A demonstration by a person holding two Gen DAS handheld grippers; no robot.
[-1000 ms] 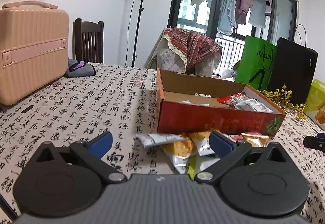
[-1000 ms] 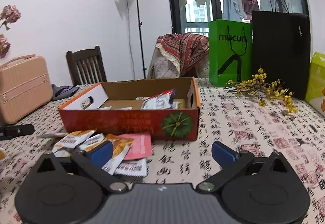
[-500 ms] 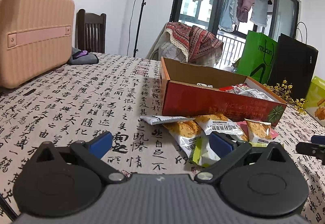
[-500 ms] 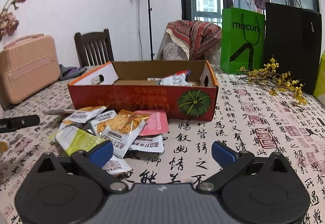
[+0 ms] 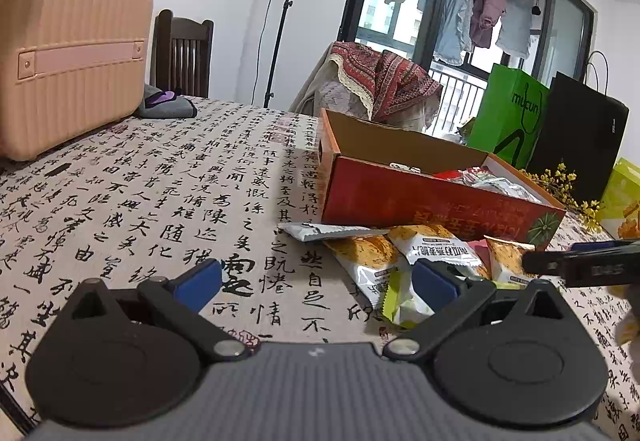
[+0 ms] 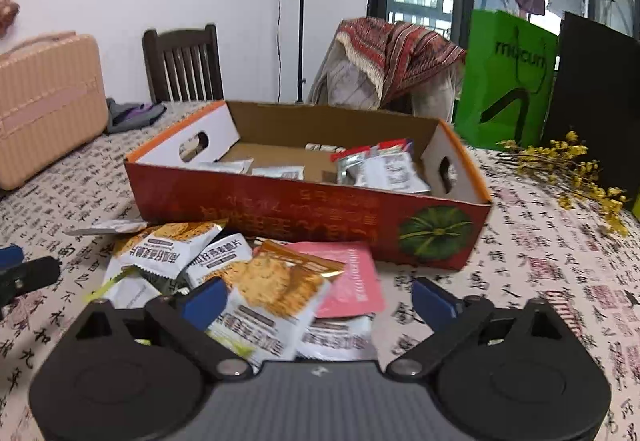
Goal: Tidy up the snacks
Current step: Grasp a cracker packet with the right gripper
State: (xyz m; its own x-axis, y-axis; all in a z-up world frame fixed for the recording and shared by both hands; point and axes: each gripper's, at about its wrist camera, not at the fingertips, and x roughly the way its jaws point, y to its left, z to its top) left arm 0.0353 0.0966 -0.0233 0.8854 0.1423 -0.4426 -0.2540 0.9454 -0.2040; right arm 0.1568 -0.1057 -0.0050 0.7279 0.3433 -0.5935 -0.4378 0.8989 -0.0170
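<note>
An open red cardboard box stands on the table with a few snack packets inside. Several loose snack packets lie in a pile in front of it, among them a pink sachet. My right gripper is open and empty, low over the near edge of the pile. My left gripper is open and empty, just left of the pile, its right finger over a green packet. The right gripper's tip shows in the left wrist view.
A pink suitcase stands on the table's far left, next to a dark cloth. Green and black paper bags and yellow flowers stand at the right. Chairs and a lamp stand behind the table.
Both grippers have moved forward and lower towards the pile of packets in front of the box. Both stay open.
</note>
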